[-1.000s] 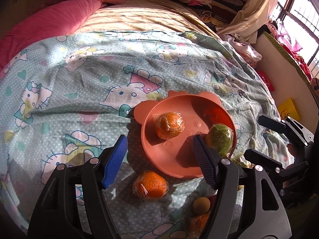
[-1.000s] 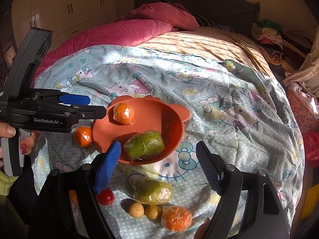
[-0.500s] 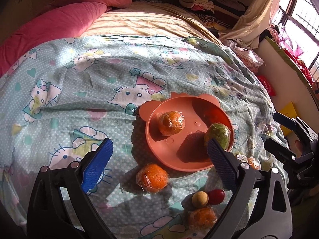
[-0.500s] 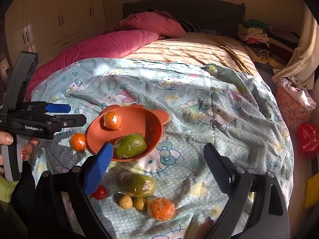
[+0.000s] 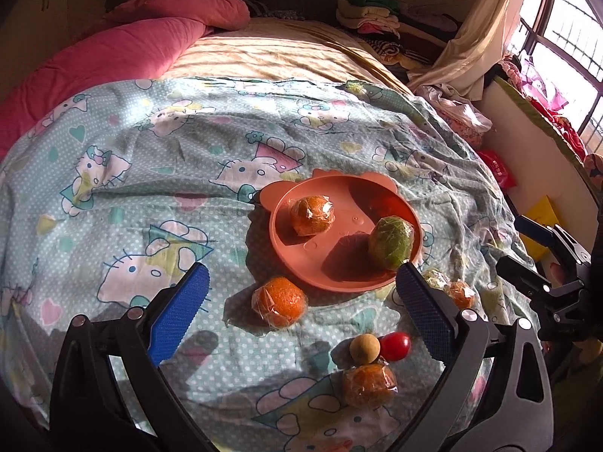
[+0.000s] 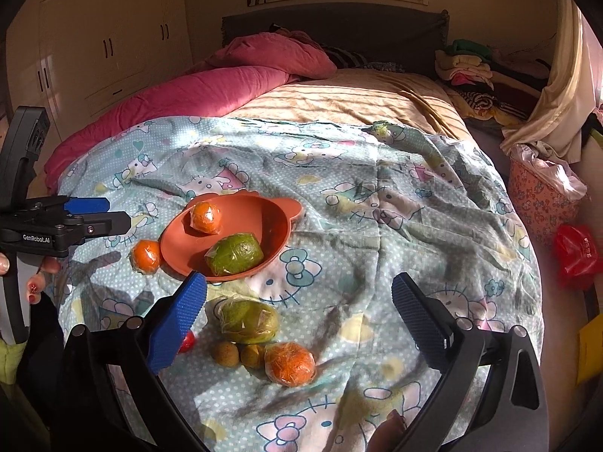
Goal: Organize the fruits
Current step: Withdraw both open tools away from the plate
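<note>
An orange-pink plate (image 5: 335, 275) (image 6: 275, 222) lies on the bed and holds a wrapped orange (image 5: 312, 214) (image 6: 205, 217) and a wrapped green fruit (image 5: 390, 243) (image 6: 234, 254). Another wrapped orange (image 5: 279, 302) (image 6: 146, 256) lies just beside the plate. Nearer me lie a second green fruit (image 6: 248, 321), a wrapped orange (image 5: 369, 384) (image 6: 290, 363), small brown fruits (image 5: 364, 348) (image 6: 225, 353) and a red one (image 5: 395, 345). My left gripper (image 5: 301, 316) is open and empty above the loose orange. My right gripper (image 6: 299, 318) is open and empty above the near pile.
A Hello Kitty sheet (image 6: 377, 196) covers the bed. A pink duvet (image 5: 94, 64) lies at the far left. Folded clothes (image 6: 467, 64) sit at the far right. A patterned basket (image 6: 539, 196) and a red bag (image 6: 576, 252) stand beside the bed on the right.
Both grippers have pulled back and up from the plate, and both jaws have opened wider. The fruit has not moved.
</note>
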`<state>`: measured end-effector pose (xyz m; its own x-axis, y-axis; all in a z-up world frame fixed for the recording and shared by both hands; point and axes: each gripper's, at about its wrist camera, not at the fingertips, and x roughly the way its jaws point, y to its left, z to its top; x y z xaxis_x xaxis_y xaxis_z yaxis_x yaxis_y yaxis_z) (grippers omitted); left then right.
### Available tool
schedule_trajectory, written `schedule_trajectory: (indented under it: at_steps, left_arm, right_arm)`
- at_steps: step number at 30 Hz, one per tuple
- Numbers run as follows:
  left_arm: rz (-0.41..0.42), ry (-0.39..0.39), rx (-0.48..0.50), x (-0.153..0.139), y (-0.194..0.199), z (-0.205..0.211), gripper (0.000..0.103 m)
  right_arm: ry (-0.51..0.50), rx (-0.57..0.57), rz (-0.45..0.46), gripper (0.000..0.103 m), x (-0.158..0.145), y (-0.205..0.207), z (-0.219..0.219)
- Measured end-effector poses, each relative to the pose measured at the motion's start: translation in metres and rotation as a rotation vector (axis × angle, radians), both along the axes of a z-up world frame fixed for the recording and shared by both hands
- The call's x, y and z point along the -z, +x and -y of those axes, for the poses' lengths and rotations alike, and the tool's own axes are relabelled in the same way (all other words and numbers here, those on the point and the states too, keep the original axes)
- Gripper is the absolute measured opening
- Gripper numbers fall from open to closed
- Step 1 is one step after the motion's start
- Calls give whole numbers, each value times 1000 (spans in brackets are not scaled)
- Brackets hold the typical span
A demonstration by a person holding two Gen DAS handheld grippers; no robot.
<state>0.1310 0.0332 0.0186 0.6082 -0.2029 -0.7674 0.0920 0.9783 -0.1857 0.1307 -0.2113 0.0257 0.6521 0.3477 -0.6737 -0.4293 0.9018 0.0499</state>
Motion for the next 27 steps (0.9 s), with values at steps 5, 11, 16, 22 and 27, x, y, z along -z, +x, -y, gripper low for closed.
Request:
schedule_trajectory:
  at_steps: [5,11,16,22,27]
  left_arm:
    - [5,0,25,1,-16,7,93]
    - [10,-3,31,3,-30,11,93]
    - [4,2,33,7,-39,12,93]
    - [-14,7,53,14,-47,18,93]
    - [-32,15,73,21,-55,24,93]
  right_arm:
    - [2,7,0,99,2,-11,5]
    - [-10,2,-22,99,5,-18,5]
    - [-18,-2,-40,99,11,-24,7]
    - [-27,2,-61,99,18,-31,9]
    - [-25,-2,-71,99,22,-36,8]
